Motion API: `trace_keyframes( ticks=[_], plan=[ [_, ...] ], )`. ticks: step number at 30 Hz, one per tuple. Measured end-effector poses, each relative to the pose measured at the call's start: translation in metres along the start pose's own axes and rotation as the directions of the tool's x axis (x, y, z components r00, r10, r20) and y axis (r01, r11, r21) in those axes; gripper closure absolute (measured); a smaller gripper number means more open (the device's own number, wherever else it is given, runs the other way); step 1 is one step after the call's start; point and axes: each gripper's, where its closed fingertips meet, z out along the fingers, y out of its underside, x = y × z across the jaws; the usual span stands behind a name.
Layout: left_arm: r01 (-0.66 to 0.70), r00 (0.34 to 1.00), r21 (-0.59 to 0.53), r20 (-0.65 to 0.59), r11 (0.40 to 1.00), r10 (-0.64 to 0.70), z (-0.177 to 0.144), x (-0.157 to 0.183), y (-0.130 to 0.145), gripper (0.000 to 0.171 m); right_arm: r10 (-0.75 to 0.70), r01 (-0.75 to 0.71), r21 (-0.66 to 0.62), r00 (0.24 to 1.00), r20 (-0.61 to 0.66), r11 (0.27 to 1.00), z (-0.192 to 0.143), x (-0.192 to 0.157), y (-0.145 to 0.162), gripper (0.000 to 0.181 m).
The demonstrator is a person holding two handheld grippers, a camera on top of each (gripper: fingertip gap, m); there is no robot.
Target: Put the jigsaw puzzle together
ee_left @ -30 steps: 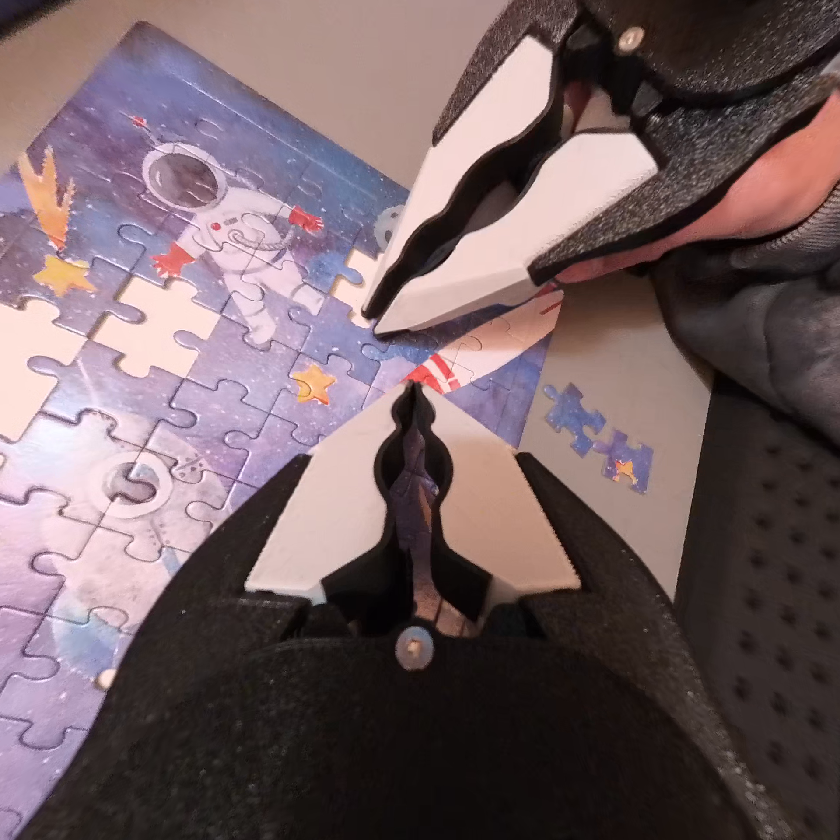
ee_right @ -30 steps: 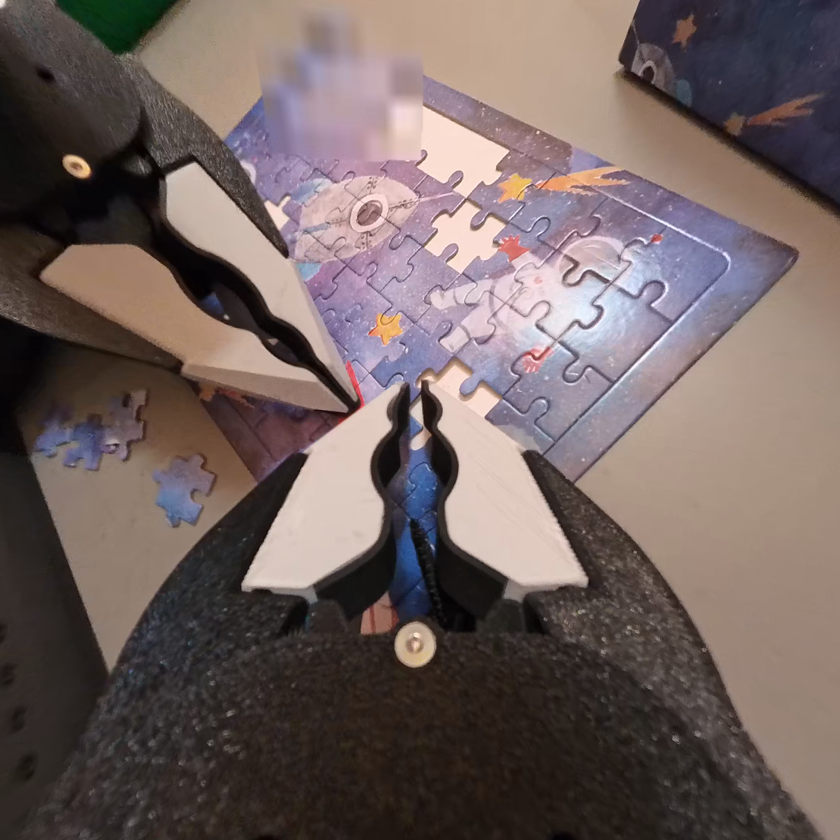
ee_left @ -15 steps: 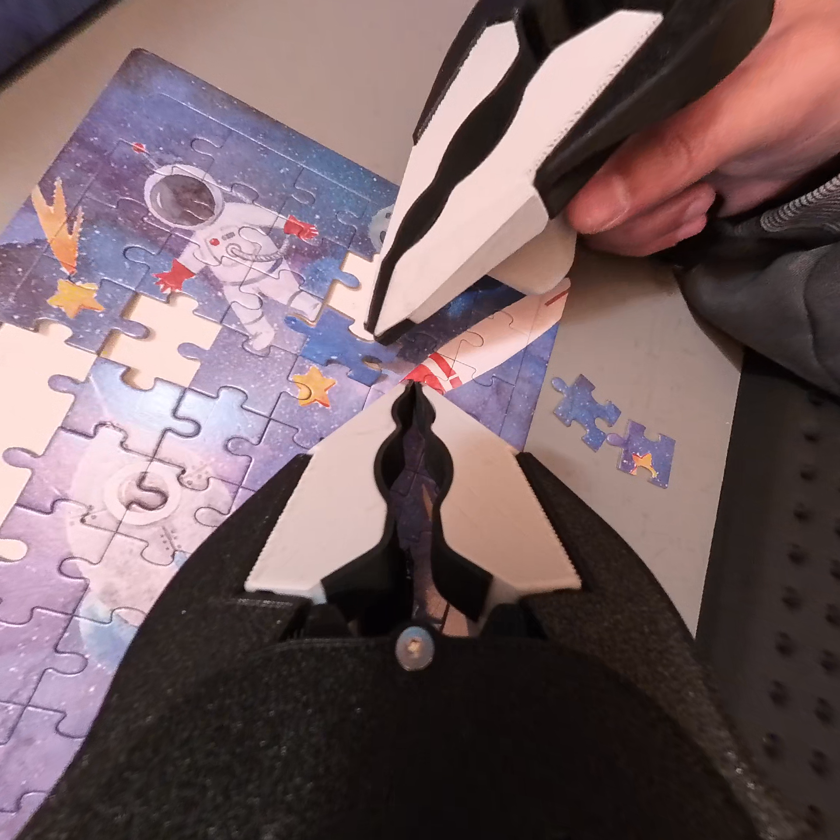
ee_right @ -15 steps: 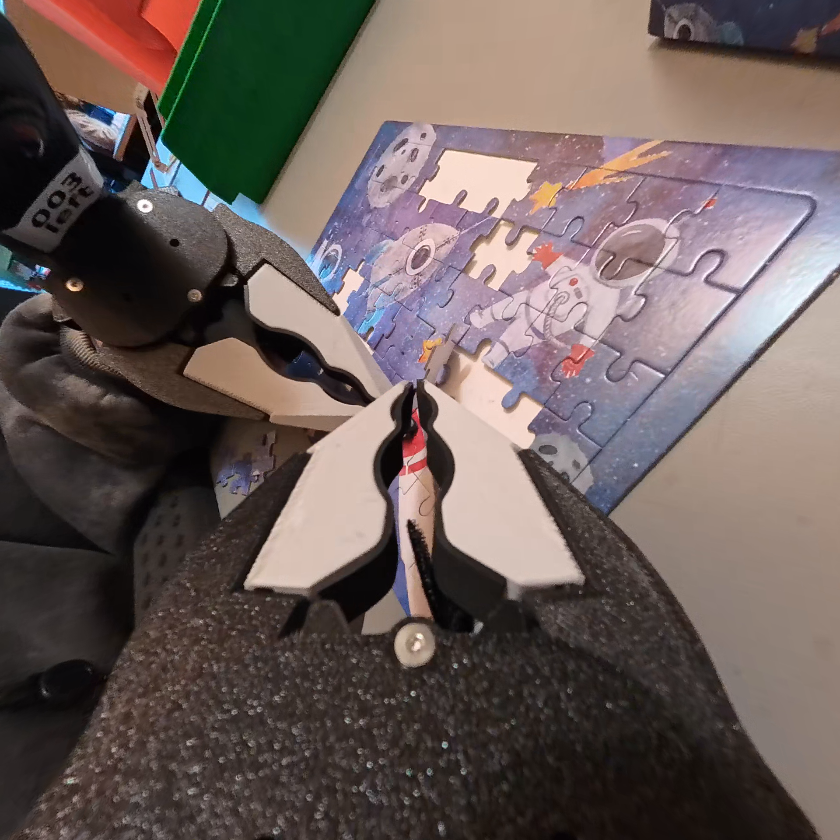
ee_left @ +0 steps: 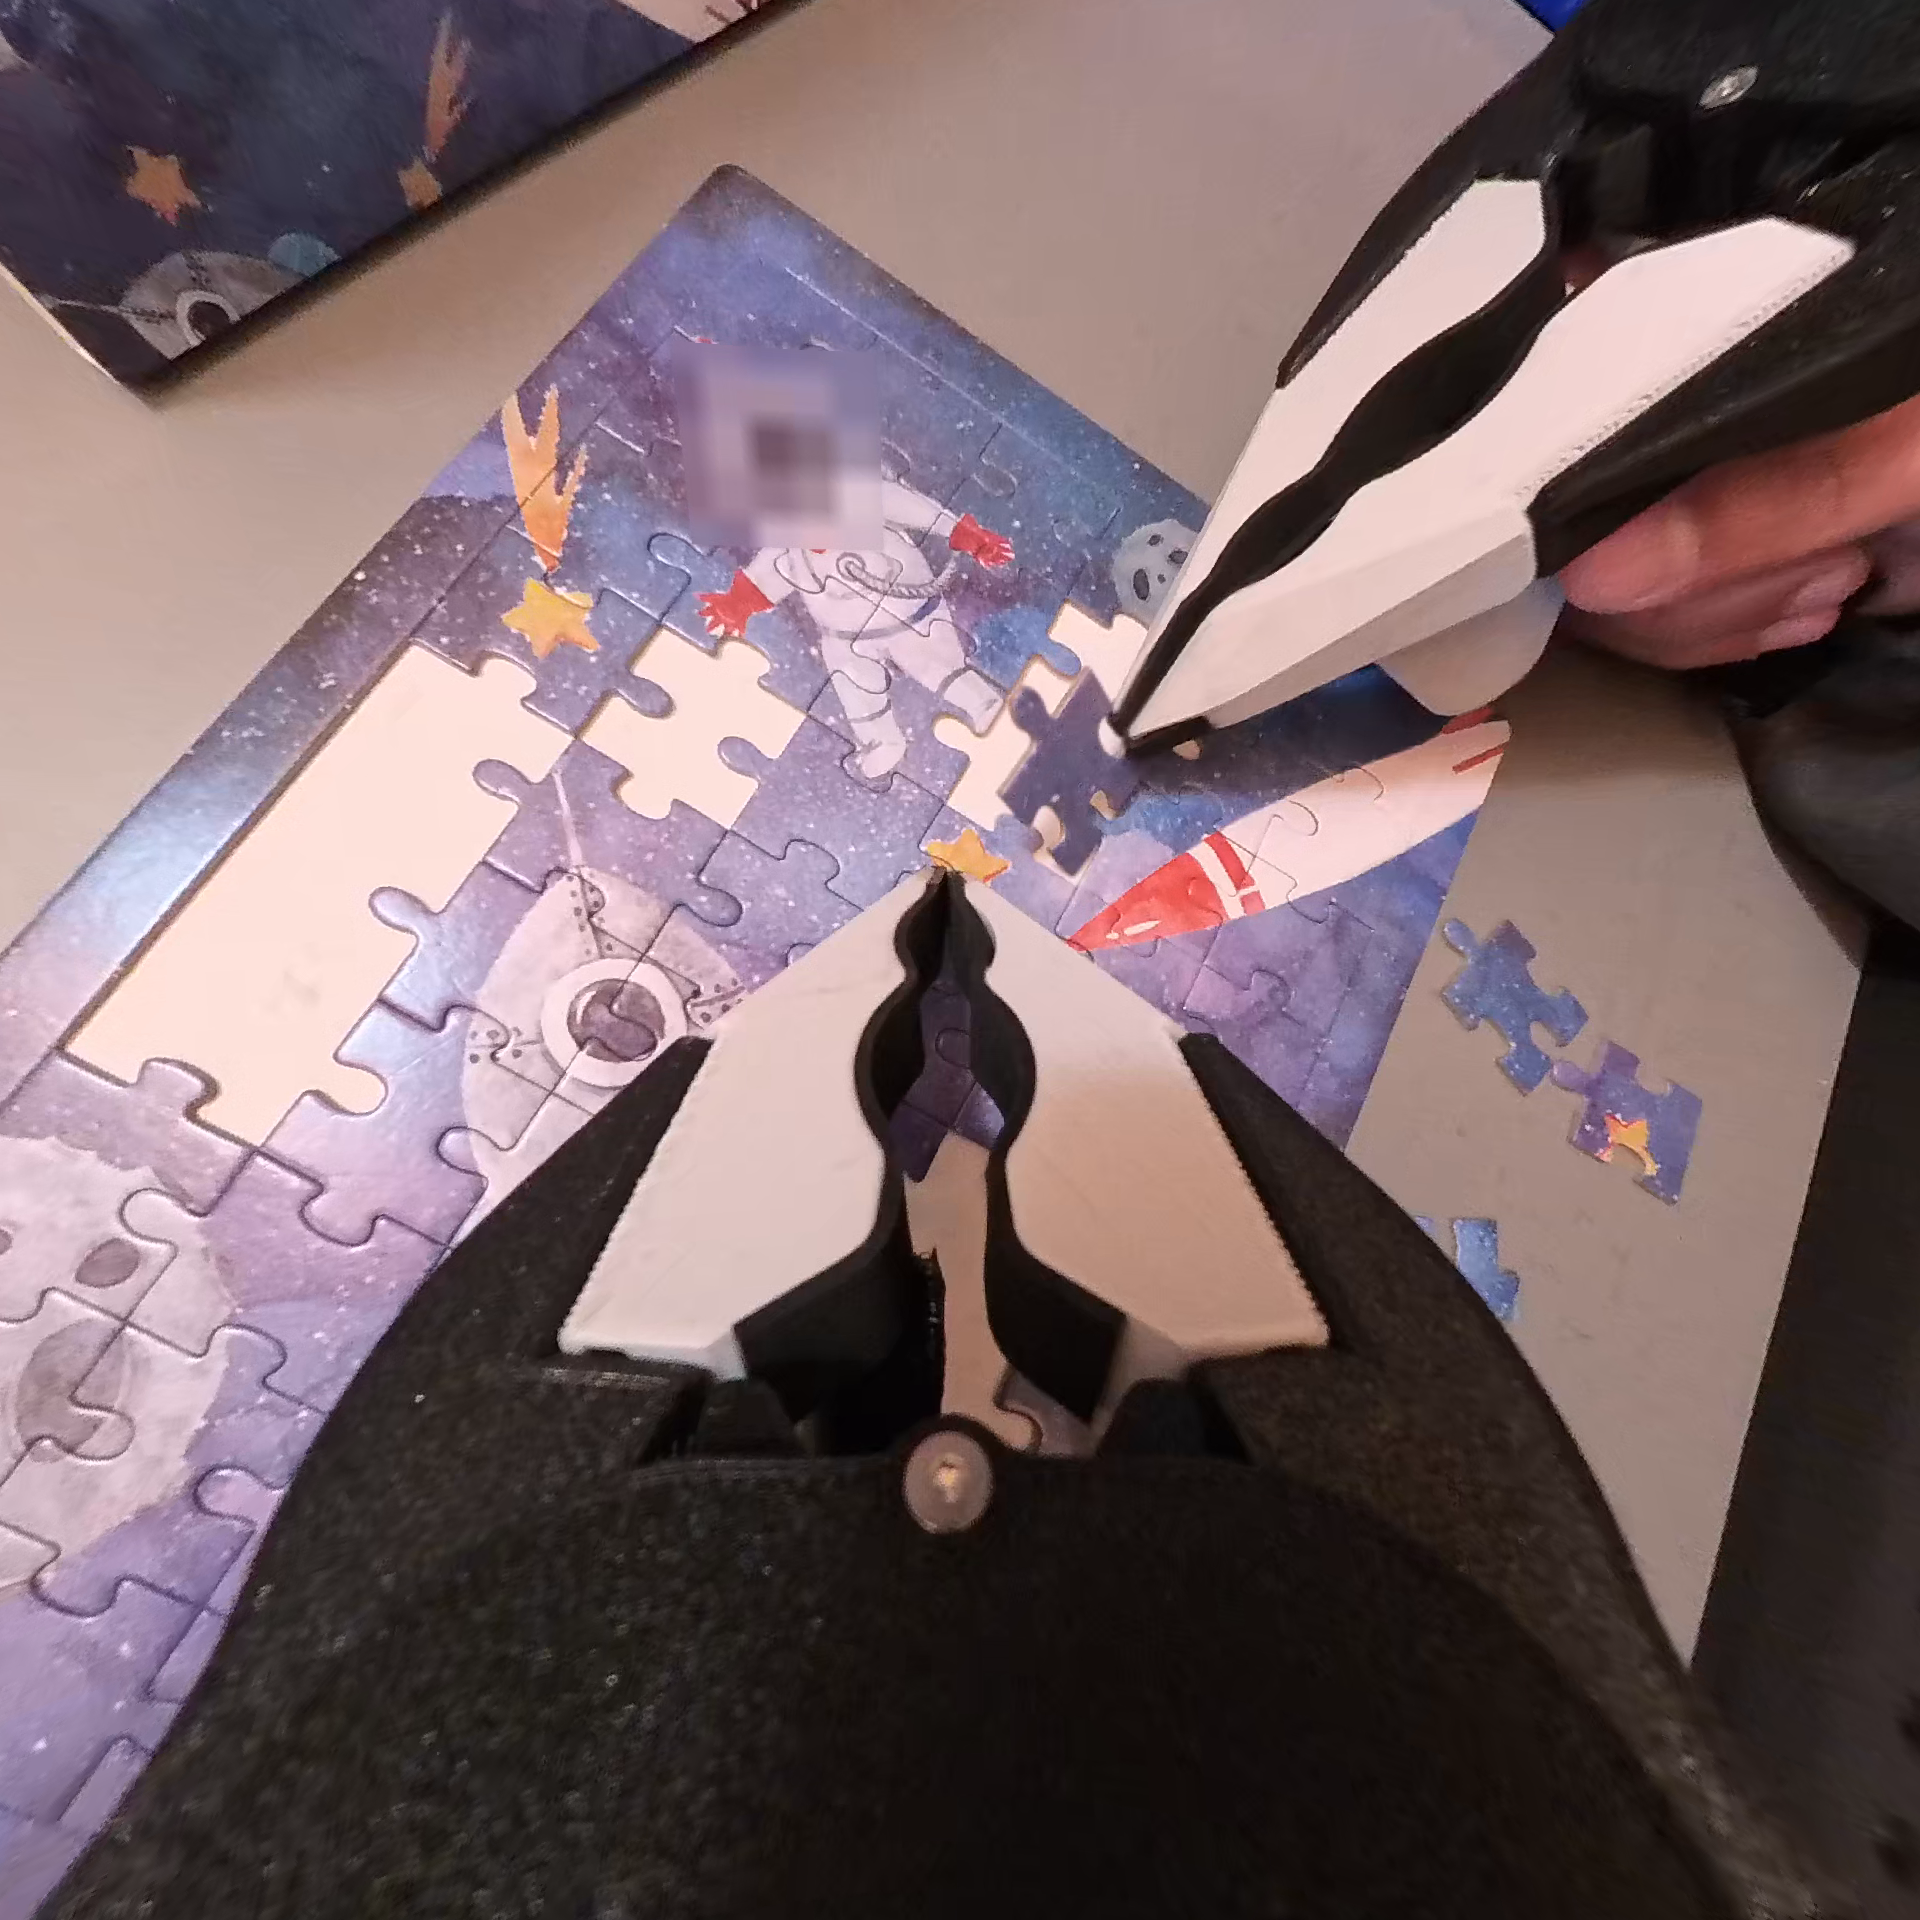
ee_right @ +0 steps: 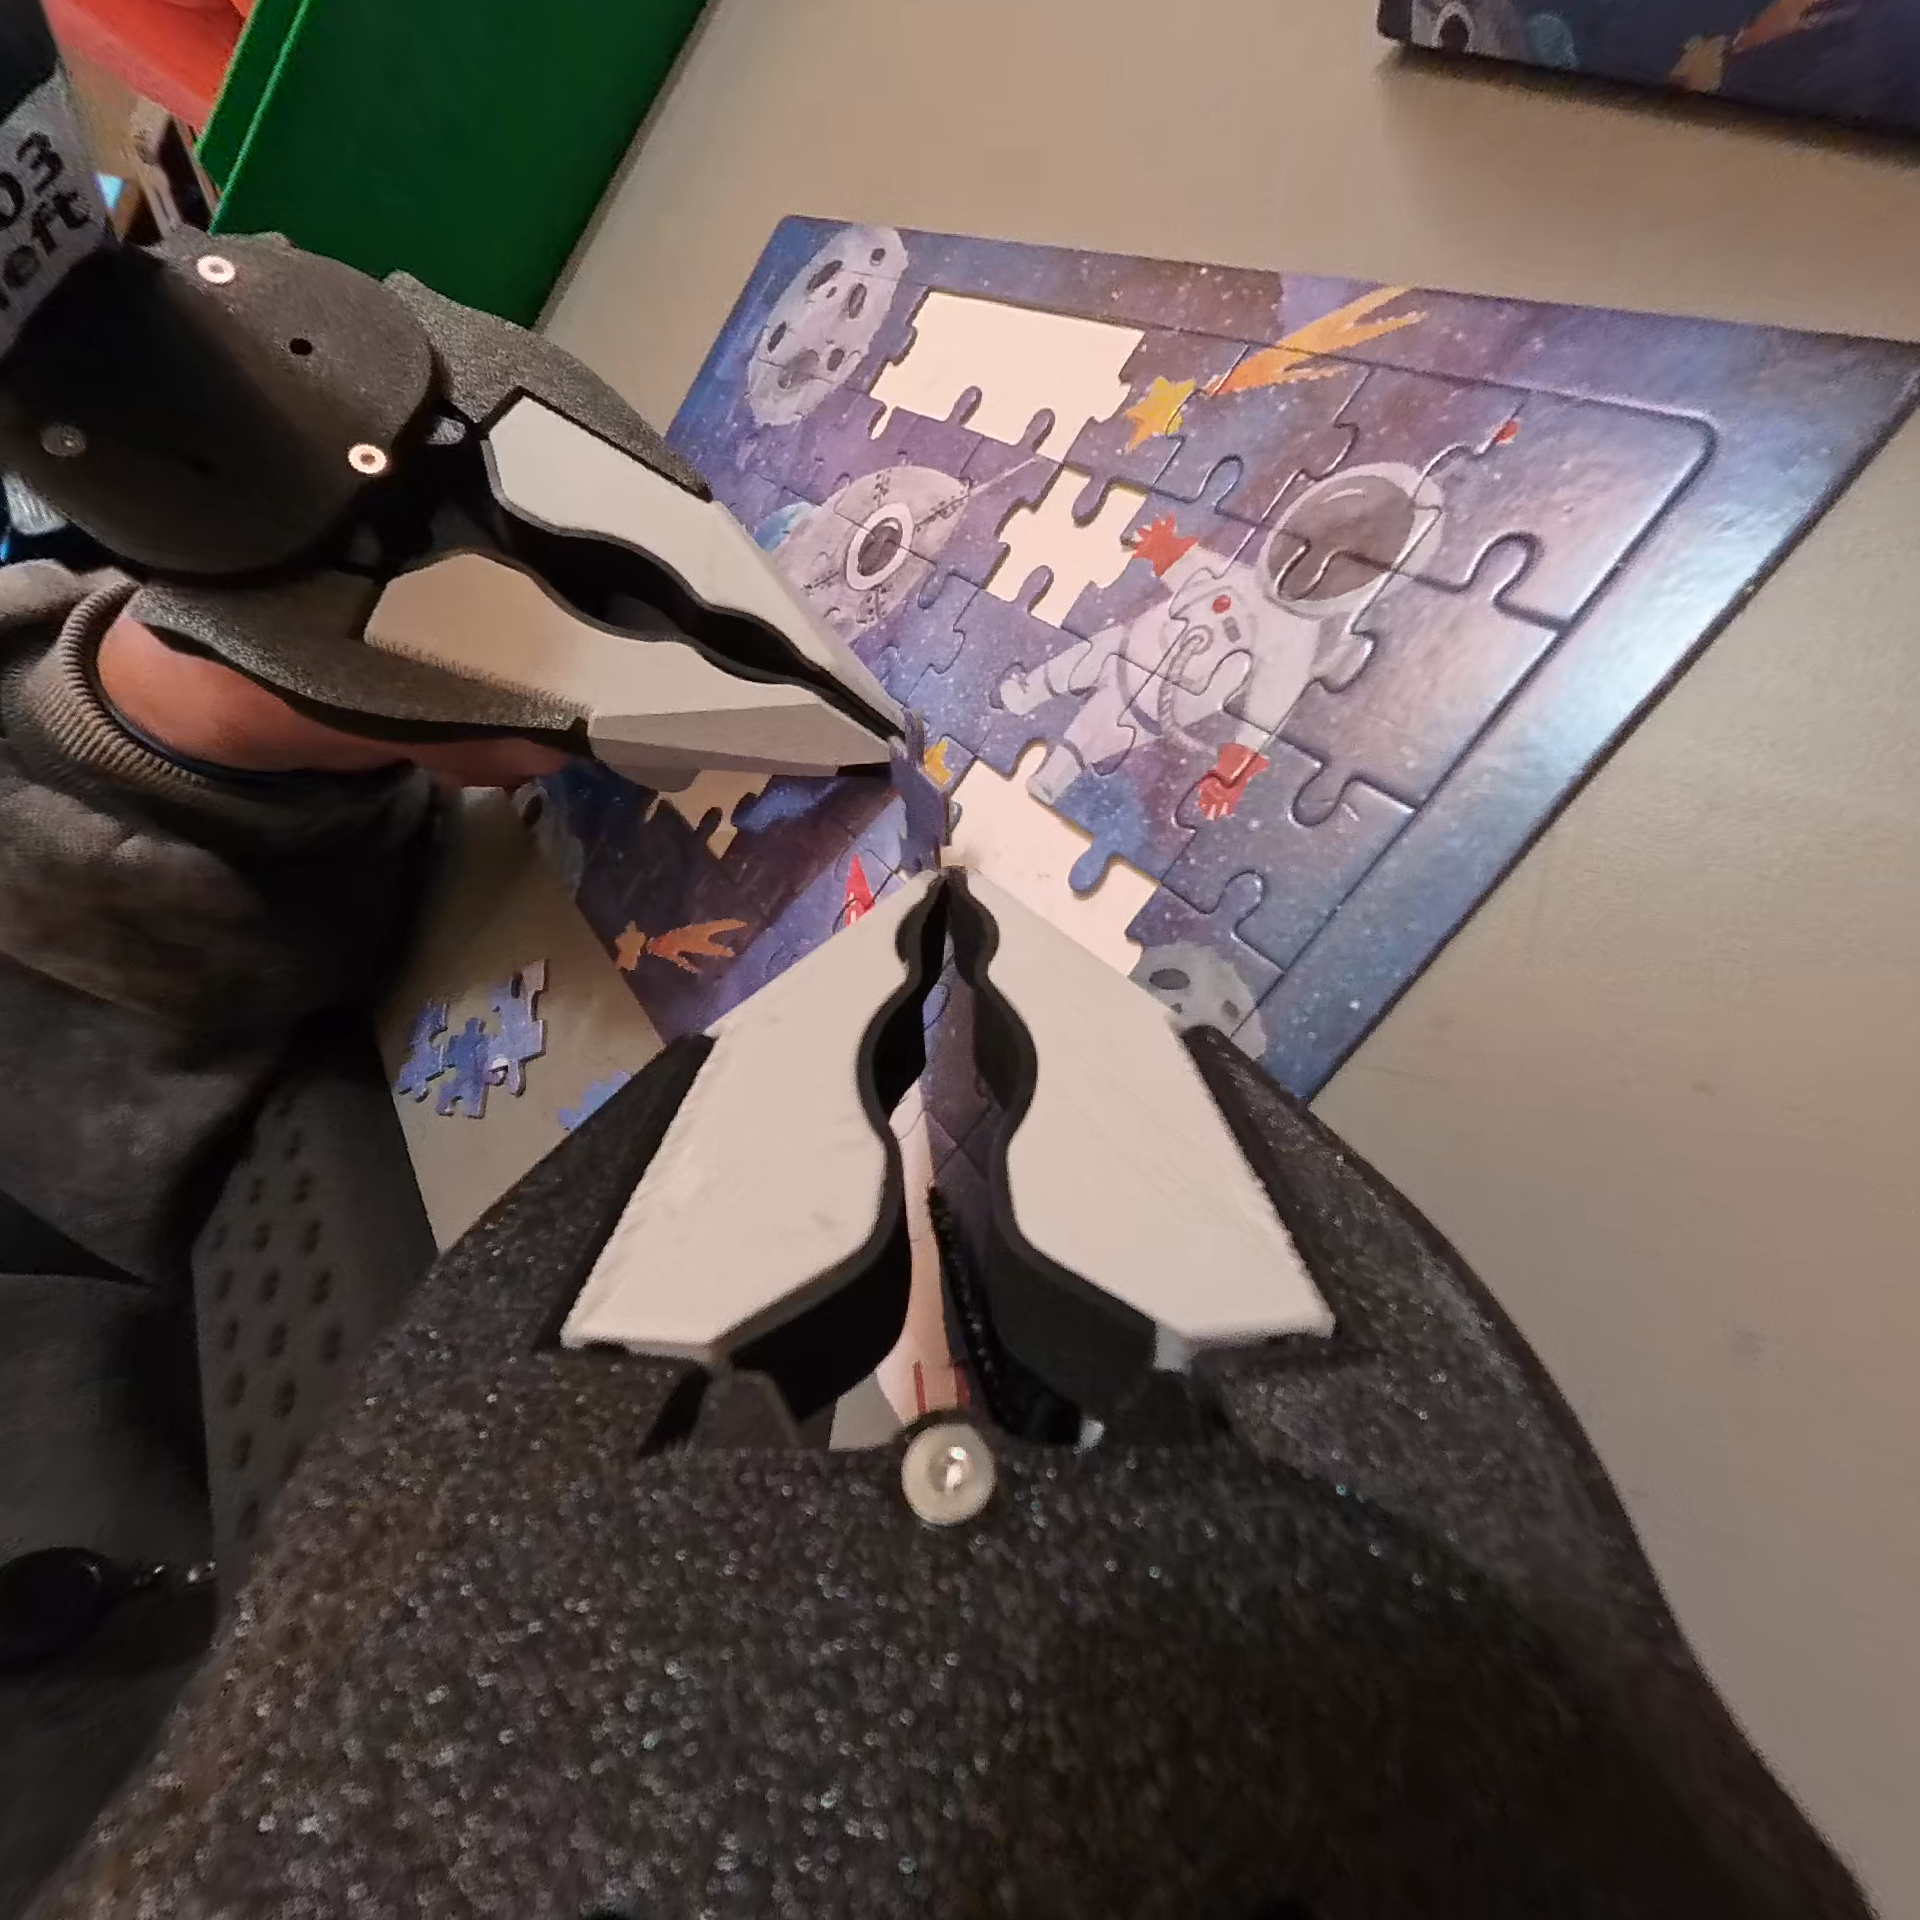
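The right gripper (ee_left: 1127, 740) has its jaws pinching a dark blue puzzle piece (ee_left: 1065, 774), tilted over a white gap beside the rocket in the jigsaw puzzle (ee_left: 436, 935), which lies flat on the table (ee_left: 1039, 208). The left gripper (ee_left: 940, 878) has its jaws pressed together on nothing, just above the puzzle near a yellow star. Some loose pieces (ee_left: 1579, 1070) lie on the table beside the puzzle.

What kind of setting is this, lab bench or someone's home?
Can't tell for sure; it looks like an indoor tabletop work area. A plain beige table holds the space-themed puzzle board and its box. Green and orange panels stand at the table's edge.
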Motion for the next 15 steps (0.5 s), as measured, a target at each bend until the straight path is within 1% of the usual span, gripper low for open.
trace_keyframes(
  ticks=[3, 5, 6, 8, 9, 10, 12, 13, 14, 15],
  plan=[
    [-0.002, 1.0, 0.0, 0.0, 1.0, 0.002, 0.0, 0.0, 0.0, 0.171, -0.004, 0.003, 0.024, 1.0, 0.003, 1.0, -0.006, -0.001, -0.004, 0.181],
    [-0.006, 1.0, 0.001, -0.001, 1.0, 0.006, 0.0, 0.0, 0.0, 0.171, -0.008, 0.007, 0.089, 1.0, 0.01, 0.996, -0.022, -0.004, -0.011, 0.181],
    [-0.006, 1.0, 0.009, -0.016, 1.0, 0.006, -0.002, 0.002, -0.002, 0.171, 0.005, -0.004, 0.129, 1.0, -0.004, 0.992, -0.033, -0.001, -0.015, 0.181],
    [-0.007, 0.994, 0.047, -0.107, 0.999, 0.012, -0.01, 0.014, -0.008, 0.171, 0.026, -0.018, 0.163, 0.998, -0.051, 0.987, -0.059, 0.011, -0.013, 0.181],
    [-0.008, 0.99, 0.06, -0.137, 0.998, 0.016, -0.015, 0.019, -0.011, 0.171, 0.033, -0.016, 0.156, 0.994, -0.107, 0.988, -0.072, 0.024, -0.006, 0.181],
    [-0.018, 0.99, 0.058, -0.137, 0.998, 0.026, -0.018, 0.019, -0.011, 0.171, 0.045, -0.019, 0.154, 0.985, -0.166, 0.988, -0.085, 0.038, 0.001, 0.181],
    [-0.045, 0.994, 0.013, -0.097, 0.999, 0.046, -0.012, 0.015, -0.002, 0.171, 0.069, -0.041, 0.128, 0.974, -0.217, 0.991, -0.104, 0.056, 0.015, 0.181],
    [-0.049, 0.995, -0.014, -0.09, 0.999, 0.047, -0.005, 0.014, 0.004, 0.171, 0.065, -0.037, 0.12, 0.968, -0.244, 0.992, -0.109, 0.062, 0.019, 0.181],
    [-0.046, 0.995, -0.016, -0.094, 0.999, 0.044, 0.0, 0.015, 0.006, 0.171, 0.044, -0.014, 0.11, 0.961, -0.273, 0.994, -0.111, 0.066, 0.02, 0.181],
    [-0.028, 0.995, -0.027, -0.094, 0.999, 0.026, 0.0, 0.014, 0.006, 0.171, 0.013, 0.012, 0.088, 0.96, -0.278, 0.996, -0.107, 0.063, 0.02, 0.181]
  ],
)
